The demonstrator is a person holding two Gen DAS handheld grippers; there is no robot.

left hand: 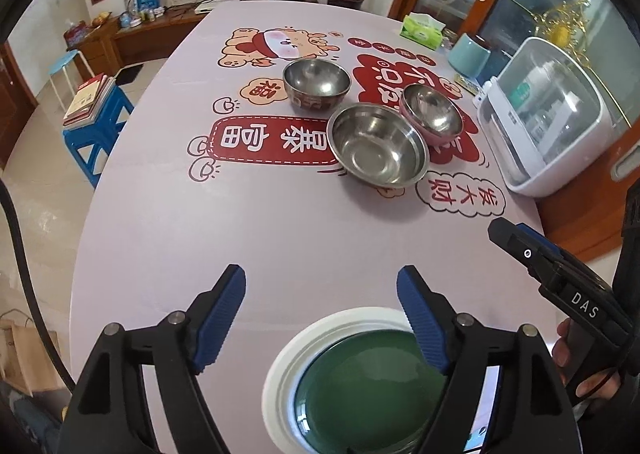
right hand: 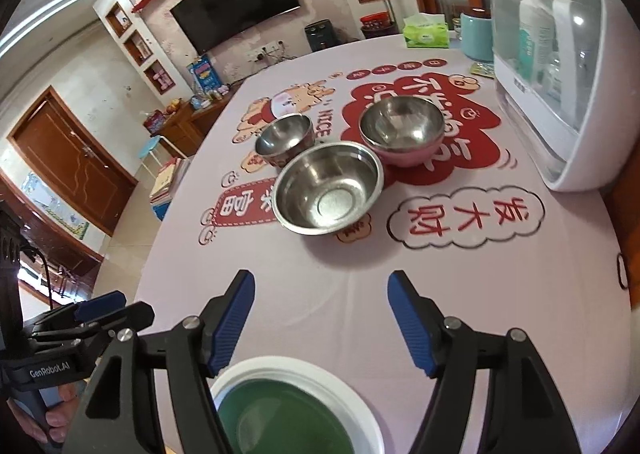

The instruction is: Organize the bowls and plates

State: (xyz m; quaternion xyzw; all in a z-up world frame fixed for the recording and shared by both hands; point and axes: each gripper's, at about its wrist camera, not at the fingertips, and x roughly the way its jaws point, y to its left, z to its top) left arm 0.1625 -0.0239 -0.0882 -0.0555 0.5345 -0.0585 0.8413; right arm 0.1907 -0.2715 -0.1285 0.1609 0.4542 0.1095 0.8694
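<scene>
Left wrist view showed three steel bowls (left hand: 378, 146) on the table (left hand: 200, 238), one green plate (left hand: 368, 386) on one white plate (left hand: 288, 366); left gripper (left hand: 322, 318) and right gripper (right hand: 322, 322) both gaped wide, empty.

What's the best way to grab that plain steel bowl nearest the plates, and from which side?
Probably pinch the thin rim of the plain steel bowl, one finger inside and one outside, coming down from above on its near edge. It sits upright and empty, the near side faces open table, and the pink bowl and the patterned bowl crowd its far side.
</scene>
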